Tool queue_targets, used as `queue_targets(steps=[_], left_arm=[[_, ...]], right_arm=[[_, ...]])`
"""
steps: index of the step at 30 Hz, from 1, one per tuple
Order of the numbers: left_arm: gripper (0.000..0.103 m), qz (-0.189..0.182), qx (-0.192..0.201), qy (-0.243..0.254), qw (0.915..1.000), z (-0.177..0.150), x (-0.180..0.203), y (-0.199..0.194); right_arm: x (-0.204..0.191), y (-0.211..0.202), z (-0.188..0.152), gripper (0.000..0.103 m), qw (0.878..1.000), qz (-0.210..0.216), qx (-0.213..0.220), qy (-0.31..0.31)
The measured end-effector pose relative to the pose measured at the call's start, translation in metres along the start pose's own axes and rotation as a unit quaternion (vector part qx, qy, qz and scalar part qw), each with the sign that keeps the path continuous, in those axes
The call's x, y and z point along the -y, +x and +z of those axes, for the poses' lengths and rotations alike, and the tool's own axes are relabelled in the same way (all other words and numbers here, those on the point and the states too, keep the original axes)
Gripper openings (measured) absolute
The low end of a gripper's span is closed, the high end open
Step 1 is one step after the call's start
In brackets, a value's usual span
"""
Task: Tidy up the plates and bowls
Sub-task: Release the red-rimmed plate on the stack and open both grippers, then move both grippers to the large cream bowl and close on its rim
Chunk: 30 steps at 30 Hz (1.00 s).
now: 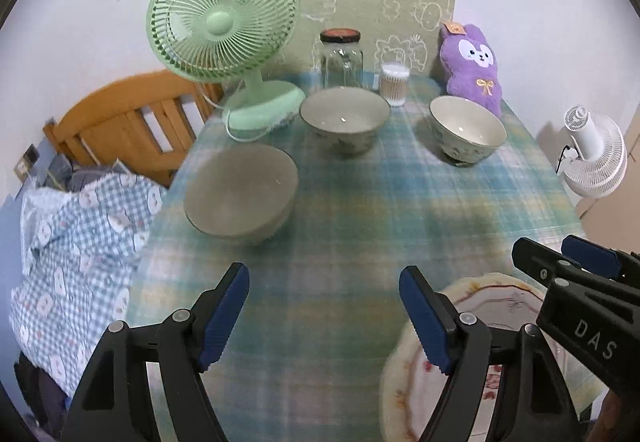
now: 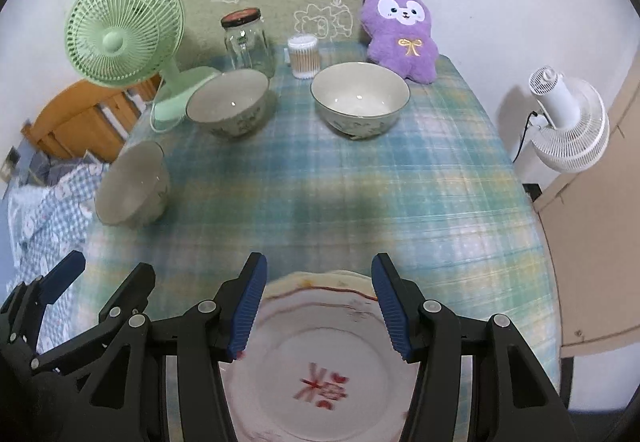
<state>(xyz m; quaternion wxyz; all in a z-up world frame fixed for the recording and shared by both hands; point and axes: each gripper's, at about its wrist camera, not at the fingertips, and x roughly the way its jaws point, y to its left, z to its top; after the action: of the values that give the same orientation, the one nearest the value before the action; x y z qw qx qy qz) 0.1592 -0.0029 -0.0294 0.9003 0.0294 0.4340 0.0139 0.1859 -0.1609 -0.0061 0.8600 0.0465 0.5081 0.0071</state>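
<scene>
Open cloth mid-table [image 2: 320, 194]; bowls [image 2: 360, 98], jar [image 2: 246, 42] and fan [image 2: 120, 38] crowd the far edge.

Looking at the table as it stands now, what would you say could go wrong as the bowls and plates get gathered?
1. The grey-green ceramic bowl on the left sits close to the edge of the blue plaid tablecloth; a nudge might tip it off.
2. The clear glass jar with a red lid and the plastic cotton-swab tub stand just behind the middle bowl; reaching there could topple them.
3. The left gripper and right gripper hover close together over the floral plate and may collide.
</scene>
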Motion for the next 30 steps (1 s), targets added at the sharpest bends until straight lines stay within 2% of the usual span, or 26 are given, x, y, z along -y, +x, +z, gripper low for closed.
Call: queue_targets(steps=[2, 5, 10, 13, 16, 26, 30], left_arm=[[0.08, 0.004, -0.004, 0.0, 1.0, 0.003, -0.01, 0.003], [0.08, -0.008, -0.005, 0.006, 0.9999, 0.009, -0.025, 0.009], [0.08, -0.013, 0.007, 0.026, 0.9995, 0.024, -0.028, 0.016], [0.081, -0.045, 0.01, 0.032, 0.9984, 0.039, -0.025, 0.02], [0.088, -0.045, 0.017, 0.034, 0.9983, 0.056, -0.016, 0.024], [0.088, -0.061, 0.018, 0.05, 0.9967, 0.104, 0.028, 0.051], [0.084, -0.076, 0.023, 0.06, 0.995, 0.12, 0.049, 0.063]], right_arm=[[-0.011, 0.002, 0.001, 0.058, 1.0, -0.003, 0.002, 0.003], [-0.027, 0.005, 0.002, 0.058, 1.0, -0.012, 0.012, 0.011], [-0.034, 0.012, 0.016, 0.058, 0.999, -0.018, 0.022, 0.032], [-0.033, 0.015, 0.032, 0.058, 0.999, -0.019, 0.032, 0.033], [-0.026, 0.016, 0.05, 0.058, 0.998, -0.019, 0.049, 0.028], [0.008, 0.032, 0.099, 0.058, 0.998, -0.023, 0.063, 0.016], [0.023, 0.042, 0.118, 0.058, 0.997, -0.022, 0.068, 0.018]])
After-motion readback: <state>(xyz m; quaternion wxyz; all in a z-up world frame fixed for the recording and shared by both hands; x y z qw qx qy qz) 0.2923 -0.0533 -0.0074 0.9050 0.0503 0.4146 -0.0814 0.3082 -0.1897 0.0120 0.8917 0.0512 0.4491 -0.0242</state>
